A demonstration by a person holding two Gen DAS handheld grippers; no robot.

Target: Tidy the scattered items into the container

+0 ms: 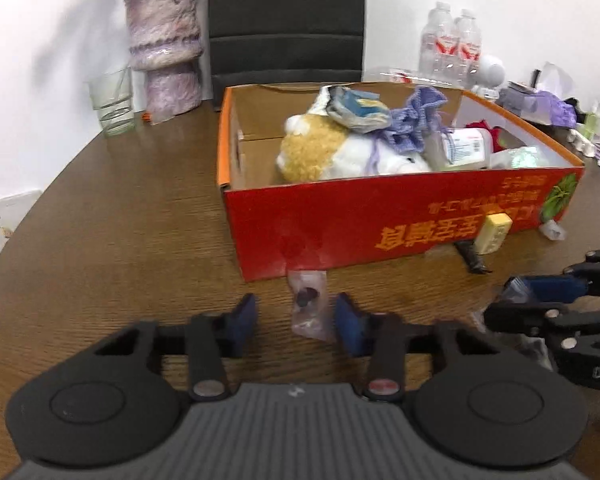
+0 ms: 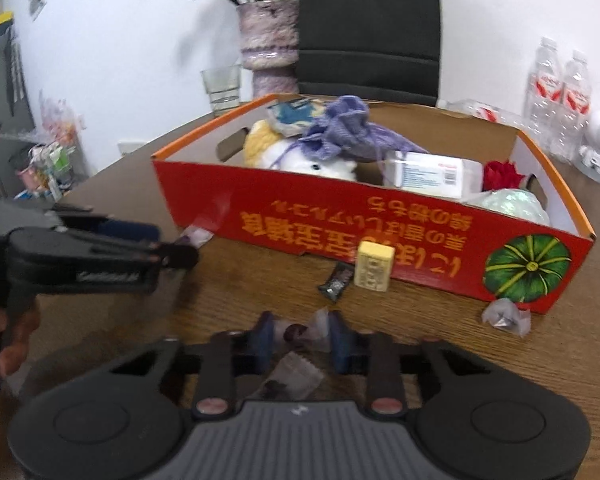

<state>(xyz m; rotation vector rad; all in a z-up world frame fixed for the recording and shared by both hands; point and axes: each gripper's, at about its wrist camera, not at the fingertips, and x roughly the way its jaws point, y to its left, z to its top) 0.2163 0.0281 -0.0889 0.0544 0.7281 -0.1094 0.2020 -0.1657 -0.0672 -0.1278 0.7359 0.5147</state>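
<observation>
I have two grippers on the brown table (image 1: 100, 208), and the red box (image 1: 340, 220) sits at 12 o'clock from both; it is already piled with a plush toy (image 1: 320, 152), a purple knit bag (image 2: 340, 128) and a white packet (image 2: 432, 174).

My left gripper (image 1: 296, 322) is wide open; a small clear wrapper (image 1: 308, 304) with a dark sweet inside lies between its blue pads, closer to the right pad, and I cannot tell if it touches; the wrapper's far end sits close against the box wall.

My right gripper (image 2: 300, 338) has its pads part way in, on either side of another clear wrapper (image 2: 296, 334); I cannot tell if they pinch it yet; a bit of wrapper also lies under the gripper at 6 o'clock.

Still on the table are a yellow block (image 2: 374, 266) leaning on the box, a dark candy bar (image 2: 336, 280) at its 8 o'clock, and a crumpled wrapper (image 2: 506, 316) at 3 o'clock by the pumpkin picture.

I think the step now is grabbing both sweets; to do it well I would slide the left gripper a little to the right so the sweet sits in the middle, keep the pads low on the table, squeeze on the lump and not the thin edge, then lift high enough to clear the box wall before letting go; thin plastic may slip.
</observation>
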